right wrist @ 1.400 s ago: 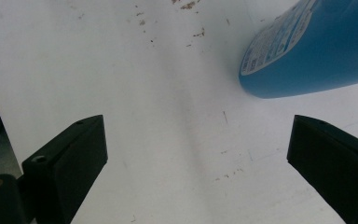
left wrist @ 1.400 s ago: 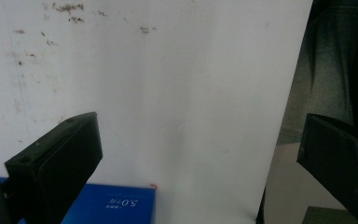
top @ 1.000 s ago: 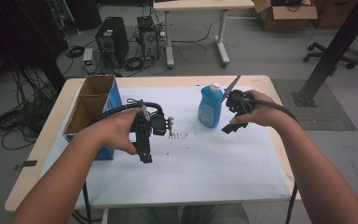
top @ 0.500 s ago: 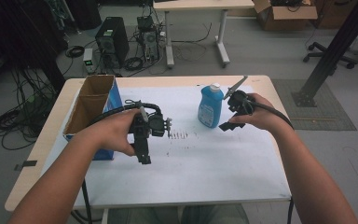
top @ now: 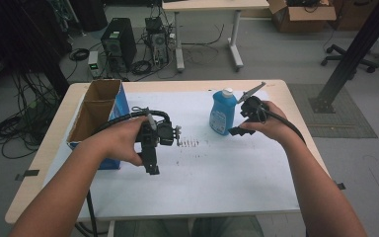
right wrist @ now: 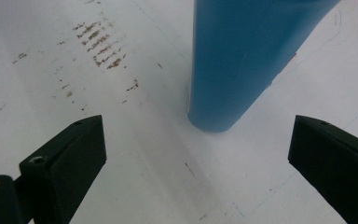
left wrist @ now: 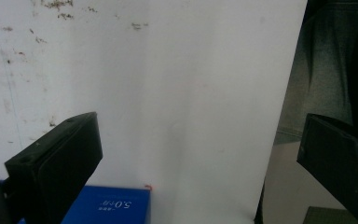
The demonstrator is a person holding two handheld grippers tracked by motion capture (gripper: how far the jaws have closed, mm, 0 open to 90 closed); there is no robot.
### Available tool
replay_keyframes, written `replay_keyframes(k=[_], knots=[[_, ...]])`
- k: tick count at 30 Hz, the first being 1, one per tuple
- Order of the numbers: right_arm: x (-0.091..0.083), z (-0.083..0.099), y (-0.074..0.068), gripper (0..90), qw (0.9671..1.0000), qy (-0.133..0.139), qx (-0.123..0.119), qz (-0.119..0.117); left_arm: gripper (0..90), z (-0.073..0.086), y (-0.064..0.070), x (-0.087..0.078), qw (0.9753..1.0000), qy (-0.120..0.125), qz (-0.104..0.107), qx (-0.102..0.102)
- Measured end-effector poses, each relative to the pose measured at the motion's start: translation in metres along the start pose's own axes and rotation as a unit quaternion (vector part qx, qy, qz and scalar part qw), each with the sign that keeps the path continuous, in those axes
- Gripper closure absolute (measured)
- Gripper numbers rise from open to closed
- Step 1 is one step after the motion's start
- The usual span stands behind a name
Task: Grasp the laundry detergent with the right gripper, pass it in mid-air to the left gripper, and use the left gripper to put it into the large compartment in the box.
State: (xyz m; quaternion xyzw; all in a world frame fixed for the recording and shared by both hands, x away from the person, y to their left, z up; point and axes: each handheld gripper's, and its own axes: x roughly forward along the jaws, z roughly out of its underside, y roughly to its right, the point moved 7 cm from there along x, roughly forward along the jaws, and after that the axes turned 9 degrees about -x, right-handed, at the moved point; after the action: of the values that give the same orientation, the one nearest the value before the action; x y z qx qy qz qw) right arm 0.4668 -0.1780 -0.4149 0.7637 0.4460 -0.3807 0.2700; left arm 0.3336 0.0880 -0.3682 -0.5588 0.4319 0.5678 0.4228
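Note:
A blue bottle (top: 222, 114) with a white cap stands upright on the white sheet (top: 212, 177), right of centre. My right gripper (top: 239, 130) is just right of its base, low over the sheet. In the right gripper view the bottle (right wrist: 242, 60) stands ahead, and my right gripper (right wrist: 198, 156) is open with its jaws wide apart and nothing between them. My left gripper (top: 153, 150) hovers over the middle of the sheet, beside the cardboard box. In its own view the left gripper (left wrist: 198, 161) is open over bare white paper (left wrist: 182, 84).
An open cardboard box (top: 90, 114) with a blue side stands at the table's left; its blue face (left wrist: 107, 205) lies close under the left gripper. Brown smudge marks (top: 187, 143) dot the sheet's middle. The sheet's edge (left wrist: 284, 102) is near.
My right gripper has edged slightly left toward the bottle's base. The left gripper has hardly moved.

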Motion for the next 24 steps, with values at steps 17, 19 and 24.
replay_keyframes(k=[17,19,24], knots=[[0.01,0.0,0.004,3.9,0.9989,0.042,0.018,0.012,0.2,0.002,0.001,0.003,1.0,0.0,0.001,-0.002],[0.011,-0.001,0.004,3.9,0.9985,0.049,0.019,0.013,0.2,0.002,0.001,0.002,1.0,-0.001,0.001,-0.001],[0.013,-0.003,0.006,3.6,0.9973,0.067,0.024,0.019,0.2,0.001,0.001,0.003,1.0,-0.003,0.002,0.0]])
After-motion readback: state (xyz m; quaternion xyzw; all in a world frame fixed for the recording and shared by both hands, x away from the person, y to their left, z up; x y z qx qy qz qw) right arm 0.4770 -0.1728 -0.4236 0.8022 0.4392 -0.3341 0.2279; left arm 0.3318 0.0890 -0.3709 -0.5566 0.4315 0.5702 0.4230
